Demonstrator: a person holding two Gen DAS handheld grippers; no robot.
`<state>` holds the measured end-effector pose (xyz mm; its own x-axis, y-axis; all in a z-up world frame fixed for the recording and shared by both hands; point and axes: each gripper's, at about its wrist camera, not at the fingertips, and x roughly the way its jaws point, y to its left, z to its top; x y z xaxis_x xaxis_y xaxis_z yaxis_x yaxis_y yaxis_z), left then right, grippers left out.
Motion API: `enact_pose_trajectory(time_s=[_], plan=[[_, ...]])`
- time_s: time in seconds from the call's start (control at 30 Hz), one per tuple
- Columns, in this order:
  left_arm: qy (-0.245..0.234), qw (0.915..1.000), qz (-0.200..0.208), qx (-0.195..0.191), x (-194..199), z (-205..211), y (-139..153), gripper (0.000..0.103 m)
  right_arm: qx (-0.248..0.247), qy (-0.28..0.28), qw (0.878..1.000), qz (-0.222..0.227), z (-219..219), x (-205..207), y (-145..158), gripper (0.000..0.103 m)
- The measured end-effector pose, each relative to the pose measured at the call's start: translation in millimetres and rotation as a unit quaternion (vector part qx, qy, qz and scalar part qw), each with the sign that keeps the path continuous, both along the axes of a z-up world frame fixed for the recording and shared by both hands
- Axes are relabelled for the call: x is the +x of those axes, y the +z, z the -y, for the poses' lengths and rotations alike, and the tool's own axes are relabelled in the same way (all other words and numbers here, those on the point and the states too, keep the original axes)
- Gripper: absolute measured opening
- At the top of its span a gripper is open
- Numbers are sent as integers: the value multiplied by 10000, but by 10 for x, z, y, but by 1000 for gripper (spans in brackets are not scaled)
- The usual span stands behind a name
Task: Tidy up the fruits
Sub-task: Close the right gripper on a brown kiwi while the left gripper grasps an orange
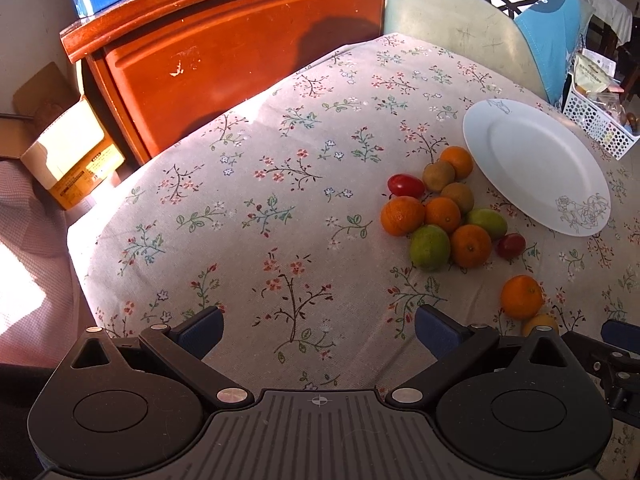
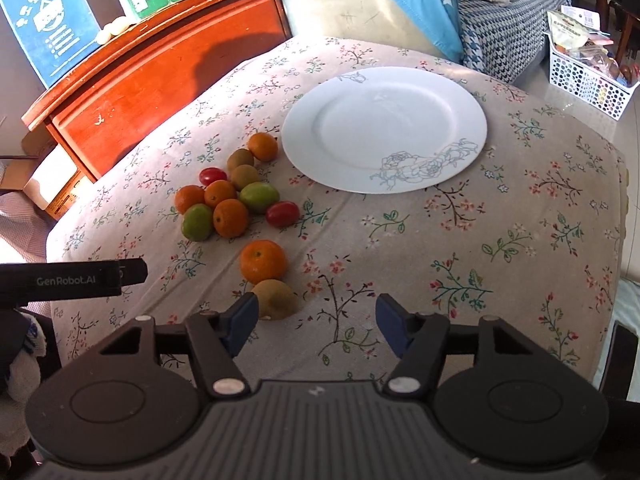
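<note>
Fruit pile (image 2: 236, 192): oranges, green mangoes, brown kiwis, red tomatoes; round, mostly smooth-skinned, bunched left of centre on the cloth, prob. awaiting transfer. Stray orange (image 2: 263, 261) & kiwi (image 2: 276, 298) lower centre, touching.
Plate (image 2: 384, 132): white glazed, flower print, bare, upper centre.
Right gripper (image 2: 316, 326): jaws apart, nothing betw.; kiwi just beside left pad.
Left gripper (image 1: 318, 330): jaws wide, nothing held.
Tablecloth (image 2: 500, 240): floral woven fabric.
</note>
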<state>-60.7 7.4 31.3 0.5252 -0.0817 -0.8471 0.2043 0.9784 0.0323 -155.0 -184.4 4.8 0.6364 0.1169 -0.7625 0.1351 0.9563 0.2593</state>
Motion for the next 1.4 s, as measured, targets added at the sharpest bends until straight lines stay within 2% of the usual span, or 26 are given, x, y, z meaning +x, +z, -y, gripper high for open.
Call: enact_pose_trajectory(time_s=[0.13,0.4,0.53,0.73,0.9,1.07,1.23,1.33,1.4], plan=[[-82,9999,60,-10,-16,39,6,101,70,229,9997,-22,-96,26,-66,50],[-119,9998,31,-144,-2,65,-13,101,46,331,9994,51,-184,77,-134,41],[-133,9998,-5,-157,6,98,-29,102,15,366,9993,108,-207,91,-160,29],[-149,9994,-142,-293,14,156,-63,101,-120,432,9989,108,-209,69,-123,29],[-323,9971,-238,-646,-14,266,-51,101,-166,29,9998,-130,-31,45,-98,29],[-738,9957,-60,-551,-90,573,-29,95,-277,-338,9988,-240,129,10,-101,29],[-968,9930,-153,-664,-80,776,-99,72,-286,-526,9979,-240,243,-36,-90,28],[-1104,9922,-93,-578,-111,874,-131,72,-277,-612,9974,-257,287,-54,-91,28],[-1203,9910,-46,-583,-123,923,-143,68,-239,-662,9972,-271,315,-54,-94,28]])
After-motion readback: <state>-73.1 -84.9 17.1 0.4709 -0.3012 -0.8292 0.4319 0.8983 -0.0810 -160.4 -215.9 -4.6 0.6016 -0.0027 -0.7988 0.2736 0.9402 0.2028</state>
